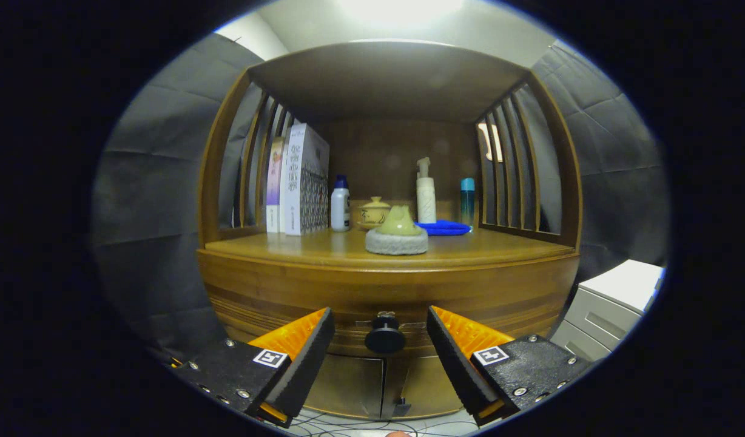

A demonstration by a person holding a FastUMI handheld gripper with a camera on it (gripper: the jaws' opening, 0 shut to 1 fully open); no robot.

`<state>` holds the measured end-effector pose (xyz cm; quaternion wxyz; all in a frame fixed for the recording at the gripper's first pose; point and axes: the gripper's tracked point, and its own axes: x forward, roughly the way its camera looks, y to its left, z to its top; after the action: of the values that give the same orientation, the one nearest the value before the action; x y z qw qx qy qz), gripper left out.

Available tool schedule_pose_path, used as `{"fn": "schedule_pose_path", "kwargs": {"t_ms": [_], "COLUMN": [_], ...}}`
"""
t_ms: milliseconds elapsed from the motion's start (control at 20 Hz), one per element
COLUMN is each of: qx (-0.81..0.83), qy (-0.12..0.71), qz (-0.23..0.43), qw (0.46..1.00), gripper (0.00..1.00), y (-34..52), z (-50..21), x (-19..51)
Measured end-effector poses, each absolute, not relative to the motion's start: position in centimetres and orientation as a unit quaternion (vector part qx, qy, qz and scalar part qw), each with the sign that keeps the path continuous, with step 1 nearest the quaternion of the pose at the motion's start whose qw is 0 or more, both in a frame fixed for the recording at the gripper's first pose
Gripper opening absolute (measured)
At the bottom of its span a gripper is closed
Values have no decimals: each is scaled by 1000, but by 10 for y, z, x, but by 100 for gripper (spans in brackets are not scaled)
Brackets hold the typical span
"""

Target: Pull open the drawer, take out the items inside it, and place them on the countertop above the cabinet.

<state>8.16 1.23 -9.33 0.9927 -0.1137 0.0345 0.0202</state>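
1. Drawer [384, 303]: front sits flush with the cabinet [257, 291] face, closed. Its dark round knob [384, 335] lies between the two fingers, touched by neither as far as I can tell.
2. Hand-held gripper [380, 340]: released, fingers spread wide on either side of the knob, holding nothing.
3. Drawer contents: hidden behind the closed front; cannot tell whether anything is inside.
4. Surface [500, 246] above the drawer carries: a grey round pad with a pale green cone-shaped piece on it [397, 233] near the front edge; behind it a lidded cup [373, 212], a white bottle with blue cap [340, 204], a pump bottle [426, 194], a blue dish [444, 227], a slim teal bottle [467, 200]; two boxes [303, 182] stand upright beside the left slats.
5. Progress judgement: ambiguous. A closed drawer with things on the surface fits either a drawer yet to be pulled, with those things as standing furniture, or a drawer emptied and pushed shut, with some of those things taken from it. The frame does not settle which.
6. Below the drawer: two cabinet doors [354, 385], closed. A white unit [615, 297] stands to the right.
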Motion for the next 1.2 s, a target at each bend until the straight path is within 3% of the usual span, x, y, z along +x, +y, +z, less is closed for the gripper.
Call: {"fn": "schedule_pose_path", "kwargs": {"t_ms": [700, 1200], "qx": [-113, -125], "qy": [12, 10], "qz": [62, 80], "qw": [992, 989], "gripper": [95, 96], "y": [14, 15], "z": [-10, -14], "x": [-39, -72]}}
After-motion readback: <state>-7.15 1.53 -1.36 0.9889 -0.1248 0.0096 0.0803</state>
